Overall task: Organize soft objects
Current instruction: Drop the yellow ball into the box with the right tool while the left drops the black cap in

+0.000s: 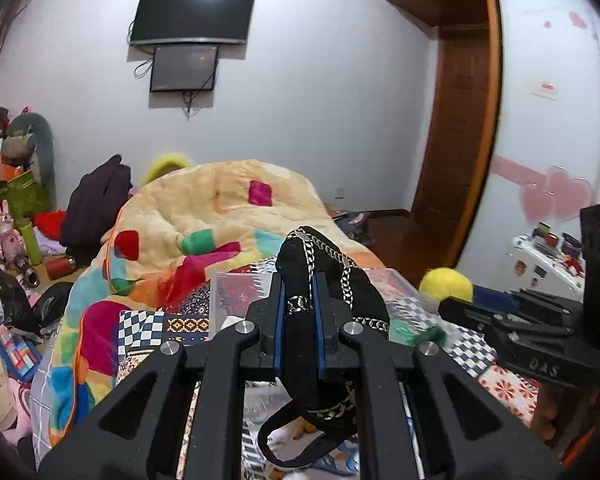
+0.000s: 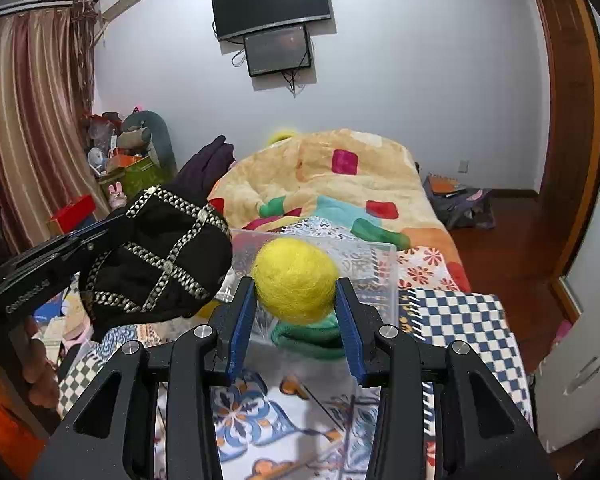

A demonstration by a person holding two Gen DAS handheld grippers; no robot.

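Observation:
My left gripper is shut on a black cap with silver chain trim and holds it above the bed. The cap also shows in the right wrist view, at the left. My right gripper is shut on a yellow fuzzy pompom joined to a green knitted piece that hangs below it. It also shows in the left wrist view. A clear plastic box stands on the bed just beyond both grippers, and appears in the left wrist view.
A colourful blanket is heaped at the far end of the bed. The patterned sheet covers the near part. Clutter and toys fill the floor at the left. A wooden wardrobe stands at the right.

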